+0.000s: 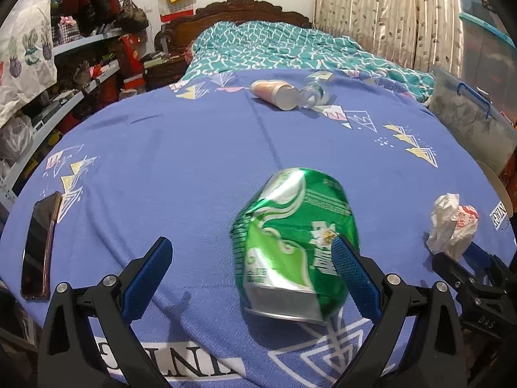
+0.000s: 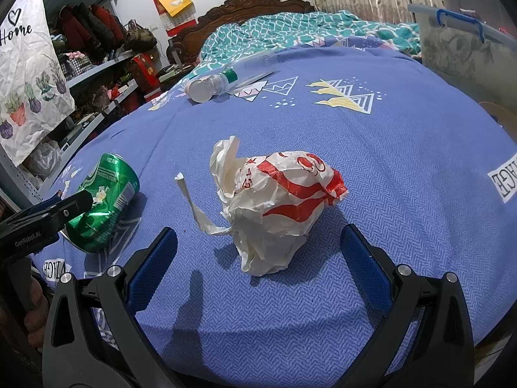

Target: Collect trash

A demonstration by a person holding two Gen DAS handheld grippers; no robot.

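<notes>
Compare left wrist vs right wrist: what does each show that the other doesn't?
Left wrist only: a phone lying at the blanket's left edge.
Right wrist only: a "Home" printed cloth bag hanging by the shelves.
Both: the crushed green can, the crumpled red-and-white plastic bag, the paper cup and clear bottle farther back, and the blue blanket.

Green can (image 1: pixel 295 242), red-printed white wrapper (image 2: pixel 278 207)
</notes>
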